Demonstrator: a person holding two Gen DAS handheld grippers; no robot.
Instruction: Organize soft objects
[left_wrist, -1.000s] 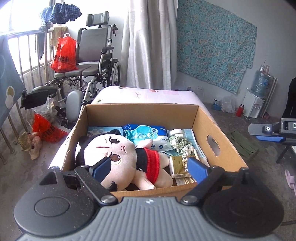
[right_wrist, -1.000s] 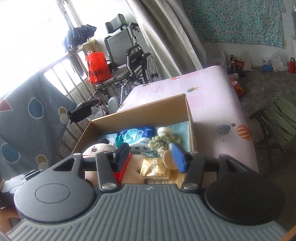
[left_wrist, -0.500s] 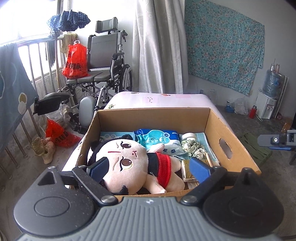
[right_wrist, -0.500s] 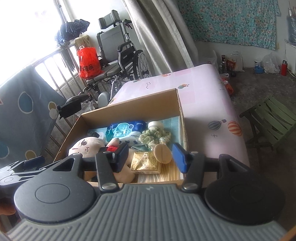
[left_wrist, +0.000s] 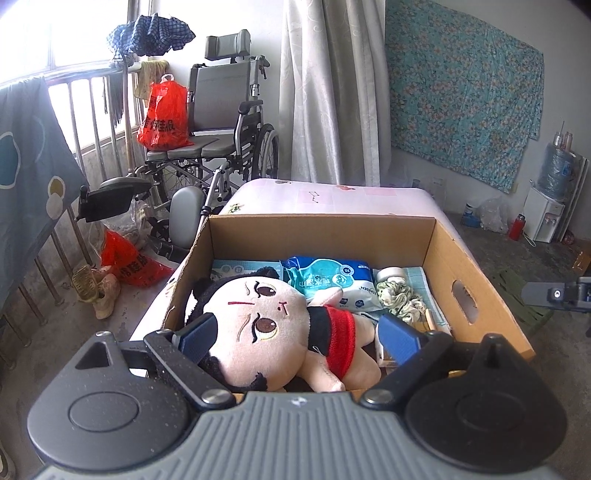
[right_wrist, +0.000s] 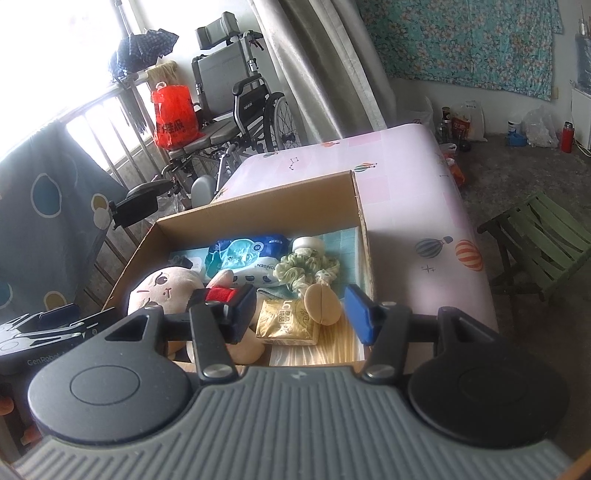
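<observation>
Inside the cardboard box (left_wrist: 476, 280), at its near left, a plush doll (left_wrist: 273, 325) with a pale round head and a red top lies on its side. Just beyond it at the far side lies a blue and white pack of wipes (right_wrist: 247, 260), and to the right of that a green scrunchie (right_wrist: 306, 267) with a small white jar (right_wrist: 307, 243) behind it. Nearer, right of the doll, a gold packet (right_wrist: 288, 319) lies flat with a tan round pad (right_wrist: 322, 303) touching its far right corner. The left hand-held gripper (left_wrist: 297, 334) hovers at the near edge of the box with its jaws spread wide on either side of the doll, its blue pads not pressing on it. The right hand-held gripper (right_wrist: 301, 314) hangs over the near right part of the box, jaws apart, with nothing clamped between them. The box sits on a bed (right_wrist: 406, 192) with a pink printed cover. Far left of the bed stands a wheelchair (left_wrist: 221, 129) carrying a red bag (left_wrist: 164, 112); a green folding stool (right_wrist: 543, 243) stands to the right.
</observation>
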